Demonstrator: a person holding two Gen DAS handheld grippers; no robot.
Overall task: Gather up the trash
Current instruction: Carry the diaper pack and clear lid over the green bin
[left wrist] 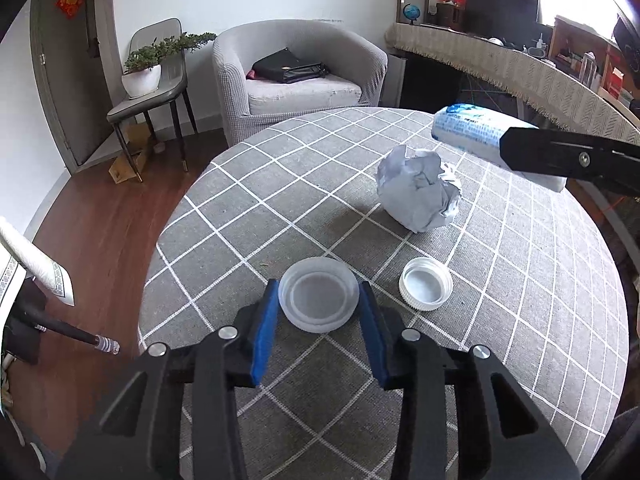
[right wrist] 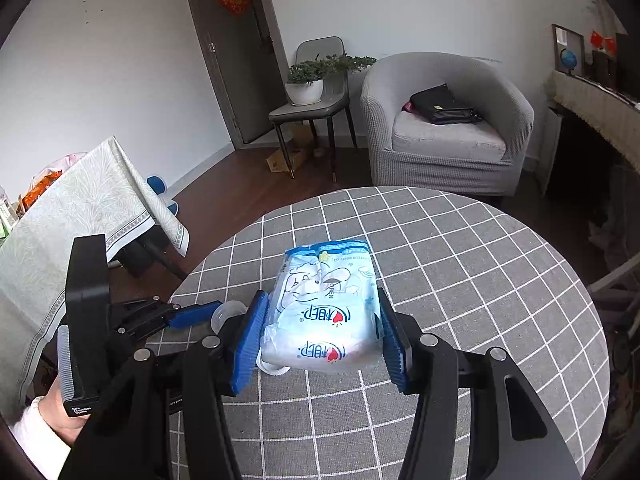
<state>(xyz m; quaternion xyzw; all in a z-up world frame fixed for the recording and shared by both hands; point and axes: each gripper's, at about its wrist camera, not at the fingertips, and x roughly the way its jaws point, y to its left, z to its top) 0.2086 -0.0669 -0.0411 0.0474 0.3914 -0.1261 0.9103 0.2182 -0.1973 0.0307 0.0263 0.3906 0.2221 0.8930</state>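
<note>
Left gripper (left wrist: 319, 304) brackets a clear lid (left wrist: 319, 294) on the round table (left wrist: 520, 320), its blue pads (left wrist: 266, 320) at the lid's left and right rims; whether they already press the plastic or merely flank it cannot be told from the left view; the lid lies open side up, dead ahead between the fingers, so by the look of it the claw needs only to squeeze, not to travel.

A white cap (left wrist: 426, 284) sits just right of the lid, apart from it; a paper ball (left wrist: 418, 190) lies farther out and to the right, well clear of both.

Right gripper (right wrist: 322, 330) straddles a tissue pack (right wrist: 326, 304), pads against the pack's two long flanks near its close end, seemingly pinching it; the pack's long axis runs straight away from the claw, along the fingers; whether it is lifted or resting on the cloth is unclear.

On this evidence the left gripper is the nearer one to lid and cap; the paper ball lies between the two arms' reaches; no bin shows in either view.
</note>
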